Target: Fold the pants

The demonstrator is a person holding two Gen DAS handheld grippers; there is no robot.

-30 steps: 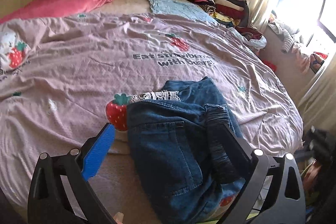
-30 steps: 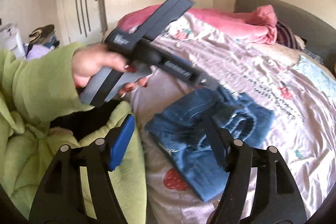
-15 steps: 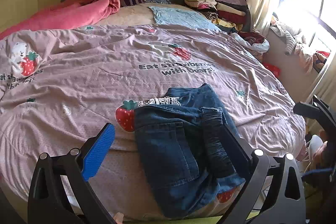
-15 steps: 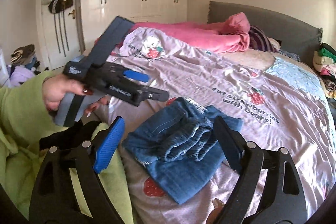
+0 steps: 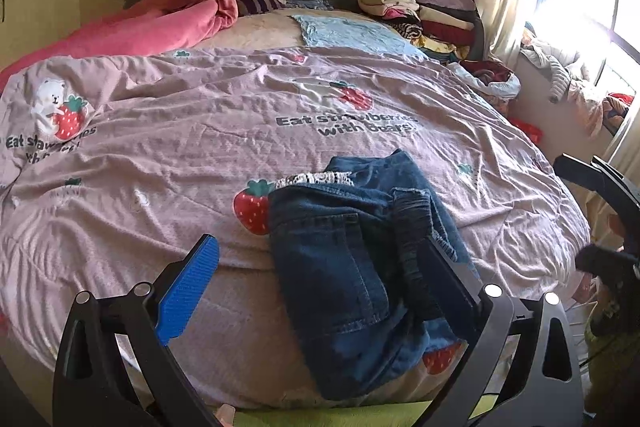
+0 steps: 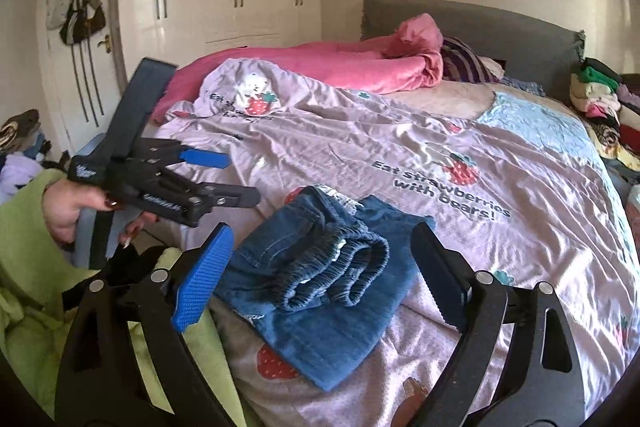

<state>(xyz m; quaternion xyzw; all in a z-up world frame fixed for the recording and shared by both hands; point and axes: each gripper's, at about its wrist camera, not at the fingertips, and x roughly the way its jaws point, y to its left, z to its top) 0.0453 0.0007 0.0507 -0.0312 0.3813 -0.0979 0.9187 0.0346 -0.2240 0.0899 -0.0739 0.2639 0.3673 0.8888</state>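
Blue denim pants [image 5: 352,259], folded into a compact bundle with the elastic waistband turned uppermost, lie near the foot edge of the bed, on a lilac quilt cover printed with strawberries and bears [image 5: 160,131]. The bundle looks finished, judging from its squared shape, and appears to have been set close to the edge within easy reach of the person standing there in a lime-green fleece sleeve [image 6: 24,259]. The left tool [image 5: 320,279] is spread wide and empty, hovering over the bundle's near end without touching it. The right tool [image 6: 320,267] has its jaws opening, with the bundle seen between them yet clear of both pads. A pink blanket [image 5: 160,23] and a stack of folded clothes [image 5: 420,11] occupy the head of the bed, well apart.
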